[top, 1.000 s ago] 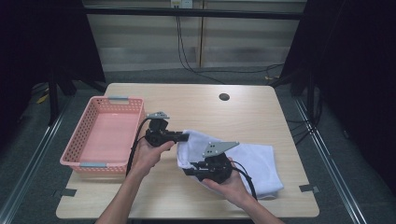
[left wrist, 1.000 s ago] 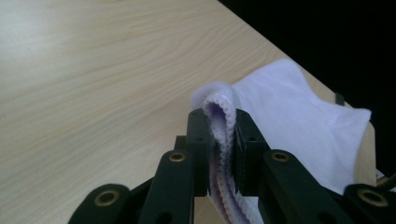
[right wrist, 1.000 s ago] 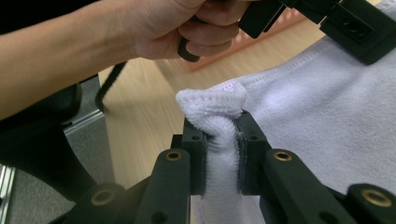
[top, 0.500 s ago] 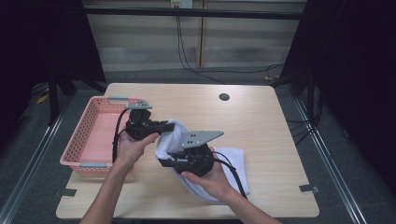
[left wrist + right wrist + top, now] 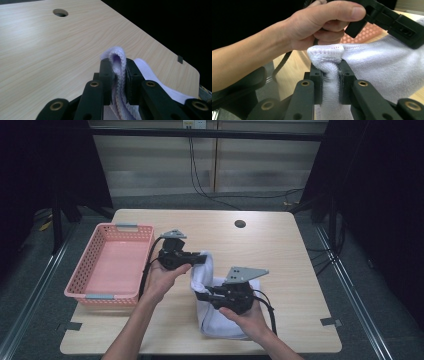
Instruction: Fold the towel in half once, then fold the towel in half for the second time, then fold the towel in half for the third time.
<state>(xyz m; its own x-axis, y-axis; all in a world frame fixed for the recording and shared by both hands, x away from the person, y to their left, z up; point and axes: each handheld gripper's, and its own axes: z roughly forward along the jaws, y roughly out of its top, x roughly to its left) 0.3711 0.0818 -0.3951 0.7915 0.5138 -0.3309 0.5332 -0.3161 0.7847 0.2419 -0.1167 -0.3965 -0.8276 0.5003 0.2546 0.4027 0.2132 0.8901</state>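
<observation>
My left gripper is clamped on a folded edge of the white towel; in the left gripper view the towel stands pinched between my two black jaws, its hemmed fold poking up above the pads. My right gripper is likewise closed on the towel: in the right gripper view a bunched corner of the towel is squeezed between the jaws and bulges over their tops. In the high view the towel hangs between the two grippers over the front middle of the table, its upper edge lifted at my left gripper, its lower part bunched on the wood beside and under my right hand. My left hand holds its gripper just right of the pink basket, which sits at the table's left edge. The left gripper is higher up the picture and nearer the basket; the right gripper sits lower and to its right, close to it. In the right gripper view my left hand and its gripper body appear just beyond the pinched corner, with the basket's mesh behind them. A round hole lies in the tabletop toward the far edge, well apart from the towel.
</observation>
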